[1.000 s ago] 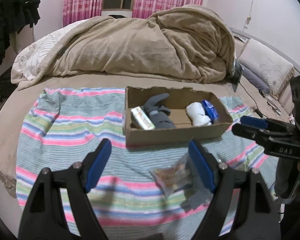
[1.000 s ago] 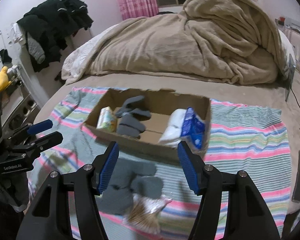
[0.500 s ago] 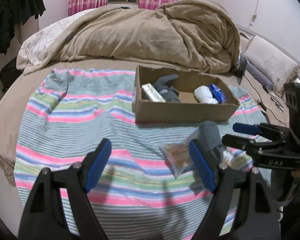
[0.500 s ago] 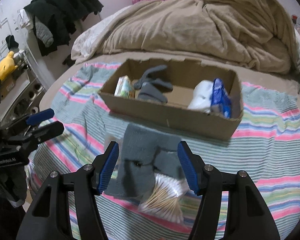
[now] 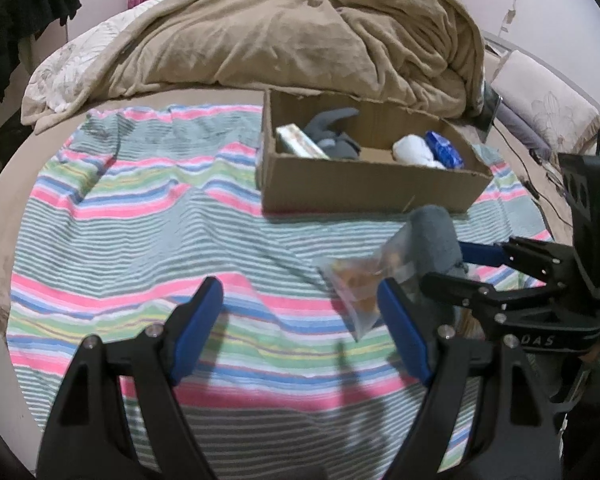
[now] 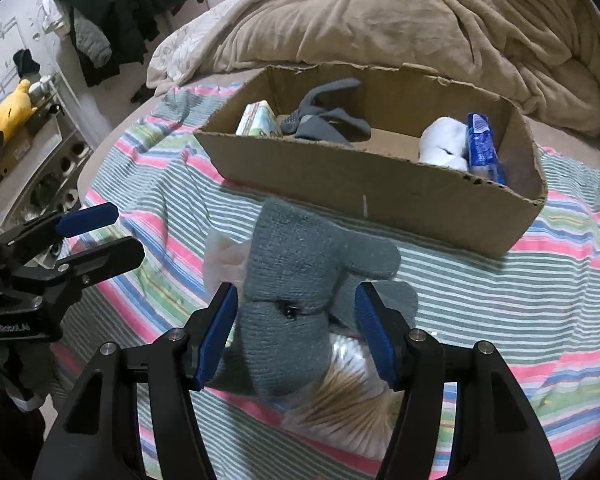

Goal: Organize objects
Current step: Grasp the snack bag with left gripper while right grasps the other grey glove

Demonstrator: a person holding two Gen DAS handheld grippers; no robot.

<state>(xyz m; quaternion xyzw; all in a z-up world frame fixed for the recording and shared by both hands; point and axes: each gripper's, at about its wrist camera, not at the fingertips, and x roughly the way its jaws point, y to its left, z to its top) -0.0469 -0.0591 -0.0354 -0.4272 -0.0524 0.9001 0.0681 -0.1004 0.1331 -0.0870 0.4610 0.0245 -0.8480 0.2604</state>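
Note:
A grey knitted glove (image 6: 300, 280) lies on the striped cloth in front of the cardboard box (image 6: 379, 184). My right gripper (image 6: 296, 336) is open, its fingers on either side of the glove, touching or nearly so. Under the glove lies a clear bag of cotton swabs (image 6: 347, 396). In the left wrist view the glove (image 5: 433, 236) stands up beside a clear snack bag (image 5: 359, 284), with the right gripper (image 5: 459, 268) around it. My left gripper (image 5: 300, 328) is open and empty above the cloth. The box (image 5: 363, 184) holds a second grey glove (image 6: 323, 120), a small carton (image 6: 258, 120), a white item (image 6: 439, 144) and a blue packet (image 6: 481, 144).
A rumpled tan blanket (image 5: 300, 40) fills the bed behind the box. The striped cloth (image 5: 140, 208) covers the near bed. Dark clothes (image 6: 120, 12) hang at the left, with shelves and a yellow plush toy (image 6: 14, 108). Pillows (image 5: 547, 108) and cables lie at the right.
My right gripper has moved down and forward until its fingers straddle the grey glove. The left gripper has drawn back and swung left, so the box sits further right in its view.

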